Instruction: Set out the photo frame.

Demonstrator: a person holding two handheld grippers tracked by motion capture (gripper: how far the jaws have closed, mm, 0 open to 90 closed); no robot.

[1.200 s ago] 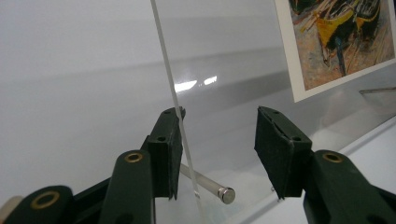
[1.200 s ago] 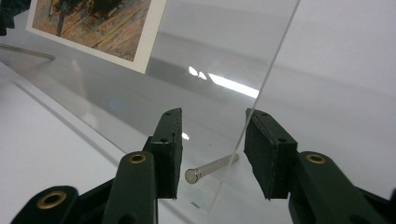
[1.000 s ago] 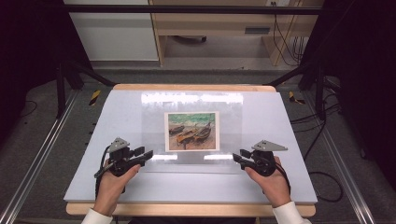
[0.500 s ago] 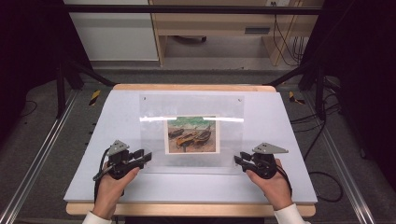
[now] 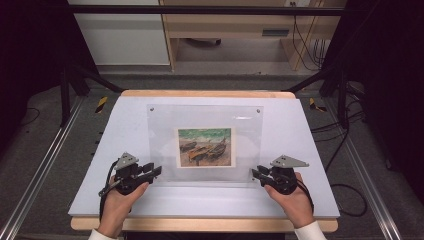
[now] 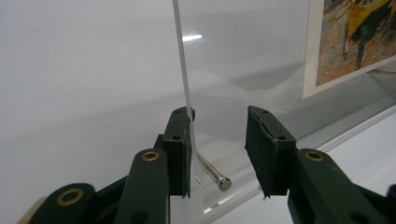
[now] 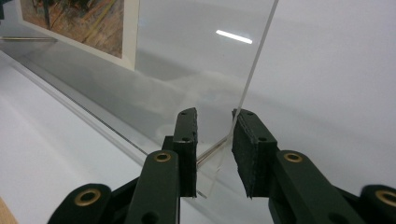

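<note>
The table (image 5: 300, 200), covered in white, is seen from above with a clear frame (image 5: 205, 115) lying near its middle, a boat picture (image 5: 205, 147) sandwiched in its lower half. The frame's near edge appears raised slightly; whether the far edge rests on the table cannot be told. The left tool (image 5: 150, 171) is set at the frame's near-left corner and the right tool (image 5: 256, 173) at its near-right corner. In the left gripper view the jaws are parted, one pad against the panel's edge, a metal standoff pin (image 6: 212, 173) between them. In the right gripper view the jaws stand partly open around the corner, nothing clamped. The risk is judged as follows: with neither tool closed, the smooth panel could slip off a pad and drop, or skew if one side is lifted first.
</note>
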